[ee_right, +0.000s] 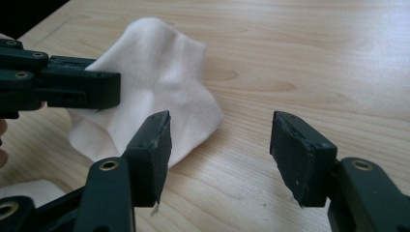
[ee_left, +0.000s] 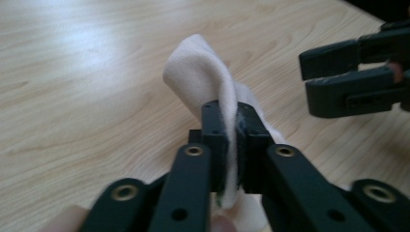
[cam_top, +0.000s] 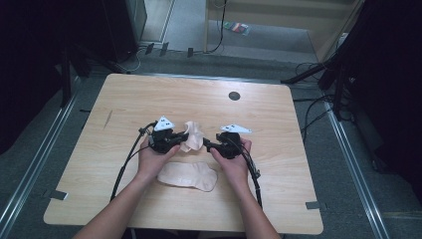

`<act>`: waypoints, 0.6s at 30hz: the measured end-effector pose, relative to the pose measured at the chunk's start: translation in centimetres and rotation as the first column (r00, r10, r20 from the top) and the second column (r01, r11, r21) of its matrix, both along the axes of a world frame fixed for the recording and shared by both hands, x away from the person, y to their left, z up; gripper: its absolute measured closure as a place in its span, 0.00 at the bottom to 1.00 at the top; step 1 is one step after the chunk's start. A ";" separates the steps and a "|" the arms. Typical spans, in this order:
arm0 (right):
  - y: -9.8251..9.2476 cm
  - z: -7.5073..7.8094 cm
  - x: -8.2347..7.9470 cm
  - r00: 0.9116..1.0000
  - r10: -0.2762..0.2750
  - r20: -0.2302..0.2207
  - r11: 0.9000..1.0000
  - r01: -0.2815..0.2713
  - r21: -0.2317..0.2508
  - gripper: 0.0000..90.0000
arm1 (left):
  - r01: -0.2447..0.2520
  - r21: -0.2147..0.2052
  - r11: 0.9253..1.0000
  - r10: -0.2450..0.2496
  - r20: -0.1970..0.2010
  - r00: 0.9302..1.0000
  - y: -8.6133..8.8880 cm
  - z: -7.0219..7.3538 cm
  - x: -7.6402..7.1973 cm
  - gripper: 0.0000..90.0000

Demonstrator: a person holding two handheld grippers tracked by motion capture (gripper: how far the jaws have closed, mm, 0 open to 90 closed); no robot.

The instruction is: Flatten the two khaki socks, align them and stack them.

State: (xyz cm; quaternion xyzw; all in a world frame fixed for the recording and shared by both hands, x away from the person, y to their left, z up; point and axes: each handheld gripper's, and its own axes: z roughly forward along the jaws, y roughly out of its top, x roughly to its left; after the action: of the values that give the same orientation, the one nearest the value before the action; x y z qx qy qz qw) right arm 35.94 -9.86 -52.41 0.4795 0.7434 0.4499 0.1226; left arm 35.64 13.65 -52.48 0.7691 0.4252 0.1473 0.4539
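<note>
- The left gripper (cam_top: 175,139) is sitting just left of the middle of the high view, its jaws clamped together on a fold of a pale sock (cam_top: 193,136).
- In the left gripper view the left gripper (ee_left: 231,126) is pinching the pale sock (ee_left: 203,77) between its two black jaws, and the cloth is rising in a hump above them at the centre of the frame.
- The right gripper (cam_top: 209,146) is sitting just right of the middle of the high view, pointing toward the held sock and lying close beside it.
- In the right gripper view the right gripper (ee_right: 220,147) is holding its jaws wide apart with bare wood between them; the pale sock (ee_right: 164,82) is lying at the upper left of that frame, with the left gripper (ee_right: 104,89) biting its left edge.
- In the left gripper view the right gripper (ee_left: 309,79) is showing at the upper right of the frame, apart from the cloth.
- A second sock (cam_top: 189,176) is lying flat on the table (cam_top: 278,164) in the lower middle of the high view, between the person's two wrists.
- The left hand (cam_top: 154,160) and the right hand (cam_top: 236,162) are coming in from the bottom of the high view, each wrapping its gripper's handle.
- A dark round hole (cam_top: 234,95) is sitting in the table near its far edge, at the upper middle of the high view.
</note>
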 end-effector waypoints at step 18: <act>3.1 -1.8 2.0 0.995 0.005 -0.102 0.997 -0.012 -0.074 0.58 | -0.105 -0.042 0.994 0.104 -0.025 0.994 3.3 0.0 -0.2 0.54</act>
State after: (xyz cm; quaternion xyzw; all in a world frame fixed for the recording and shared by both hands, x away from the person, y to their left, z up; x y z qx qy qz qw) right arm 37.91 -6.80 -54.22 0.4936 0.7671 0.3973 0.1005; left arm 35.48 16.94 -52.53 0.7373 0.4732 0.1529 0.4574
